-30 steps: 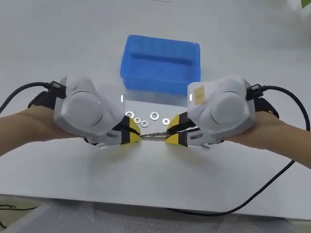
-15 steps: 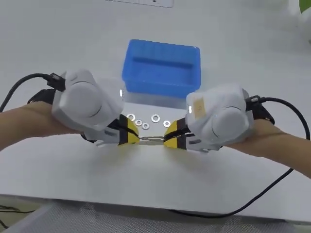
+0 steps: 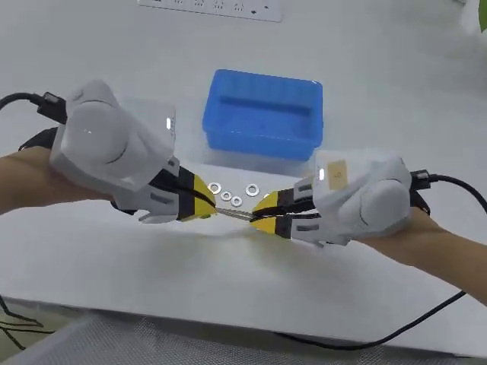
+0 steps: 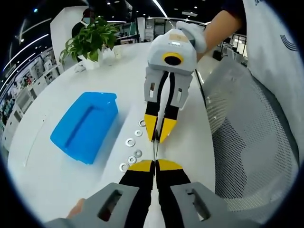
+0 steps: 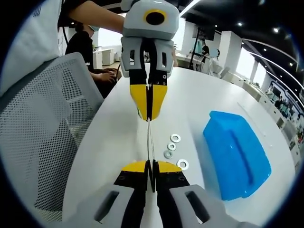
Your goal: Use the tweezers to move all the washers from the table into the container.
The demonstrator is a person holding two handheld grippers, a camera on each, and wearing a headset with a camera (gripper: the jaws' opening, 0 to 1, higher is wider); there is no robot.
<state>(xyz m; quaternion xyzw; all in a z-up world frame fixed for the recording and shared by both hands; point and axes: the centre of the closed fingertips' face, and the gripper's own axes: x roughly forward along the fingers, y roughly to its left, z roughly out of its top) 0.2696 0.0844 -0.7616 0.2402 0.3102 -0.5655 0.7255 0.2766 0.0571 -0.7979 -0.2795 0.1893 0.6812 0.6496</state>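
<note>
Thin metal tweezers (image 3: 236, 214) hang just above the white table between the two grippers. My left gripper (image 3: 204, 207) is shut on one end and my right gripper (image 3: 264, 219) is shut on the other. In the left gripper view the tweezers (image 4: 155, 149) run from my own jaws to the right gripper (image 4: 160, 129). In the right gripper view the tweezers (image 5: 149, 140) reach the left gripper (image 5: 148, 113). Several steel washers (image 3: 226, 196) lie on the table just behind the tweezers. The blue container (image 3: 262, 114) stands open beyond them.
A power strip (image 3: 209, 7) lies at the table's far edge. A black cable (image 3: 426, 304) trails off the right gripper over the front edge. A mesh chair (image 5: 42, 123) and a potted plant (image 4: 90, 40) stand around the table.
The left gripper has risen and shifted left, so the tweezers now slope down toward the right gripper. Both stay shut on them. The washers have not moved; the head camera has shifted.
</note>
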